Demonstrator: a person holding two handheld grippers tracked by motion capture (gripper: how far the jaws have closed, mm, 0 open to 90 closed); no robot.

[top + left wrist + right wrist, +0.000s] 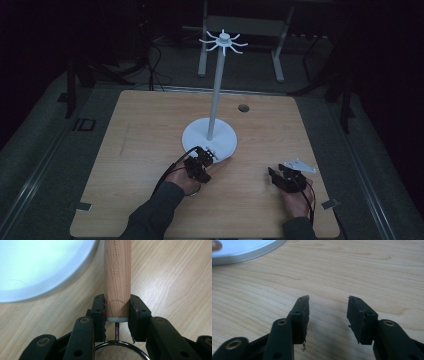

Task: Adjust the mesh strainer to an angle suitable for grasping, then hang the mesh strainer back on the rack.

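My left gripper [117,298] is shut on the end of a wooden handle [117,277] with a pale grey cap. A round metal mesh sieve [117,351] shows just behind the jaws. In the high view the left gripper [202,157] sits at the front rim of a white stand's round base [197,135], and the handle [222,164] pokes out to its right, low over the table. The stand's thin pole [215,95] rises to a ring of hooks [223,42]. My right gripper [274,175] rests near the table's front right; its jaws [328,298] stand open over bare wood.
The wooden table [150,125] has a small dark hole [243,108] near its far edge and tape marks at both front corners [82,206]. The white base [242,248] lies at the upper left of the right gripper view. Table legs and cables stand on the dark floor behind.
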